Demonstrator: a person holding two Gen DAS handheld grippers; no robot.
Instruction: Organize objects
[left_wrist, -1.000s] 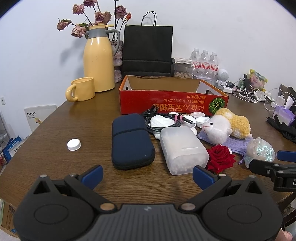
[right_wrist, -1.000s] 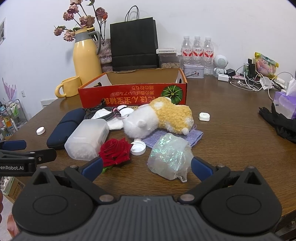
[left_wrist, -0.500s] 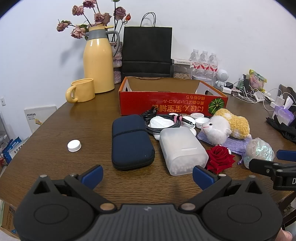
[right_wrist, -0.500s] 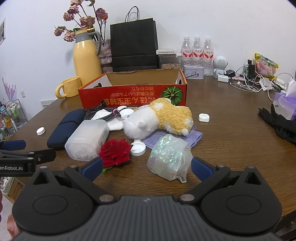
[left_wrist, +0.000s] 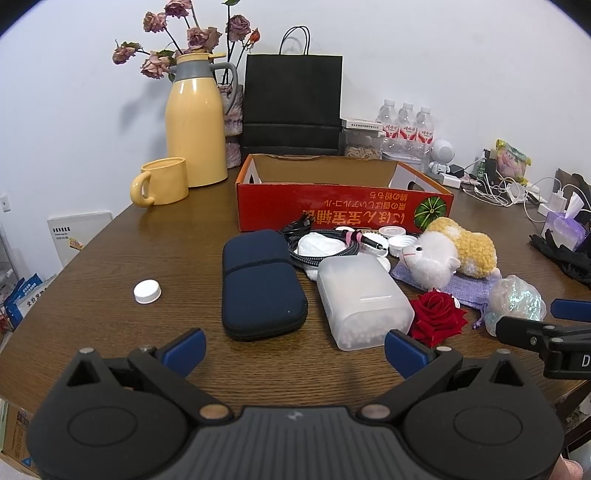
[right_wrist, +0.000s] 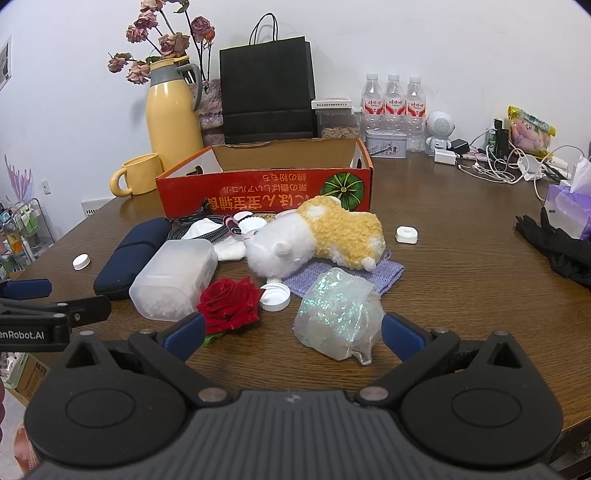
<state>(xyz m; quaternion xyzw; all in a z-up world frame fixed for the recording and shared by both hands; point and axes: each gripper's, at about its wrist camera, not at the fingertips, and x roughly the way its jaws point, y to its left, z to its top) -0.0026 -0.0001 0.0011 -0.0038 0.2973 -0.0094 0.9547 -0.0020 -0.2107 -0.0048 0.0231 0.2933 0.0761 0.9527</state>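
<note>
A red cardboard box (left_wrist: 343, 208) stands open at the table's middle, also in the right wrist view (right_wrist: 266, 192). In front of it lie a navy zip case (left_wrist: 260, 282), a frosted plastic container (left_wrist: 364, 301), a red rose (left_wrist: 436, 317), a plush sheep (left_wrist: 448, 254), an iridescent bag (right_wrist: 338, 312), coiled cables (left_wrist: 325, 242) and white caps. My left gripper (left_wrist: 293, 347) is open and empty, just short of the case and container. My right gripper (right_wrist: 291, 332) is open, its fingers either side of the iridescent bag and rose, touching neither.
A yellow jug (left_wrist: 195, 125), yellow mug (left_wrist: 160, 182) and black paper bag (left_wrist: 293, 105) stand behind the box. Water bottles (right_wrist: 393, 107), chargers and cords (right_wrist: 509, 166) sit at back right. Black gloves (right_wrist: 561, 247) lie far right. A loose white cap (left_wrist: 147, 291) lies left.
</note>
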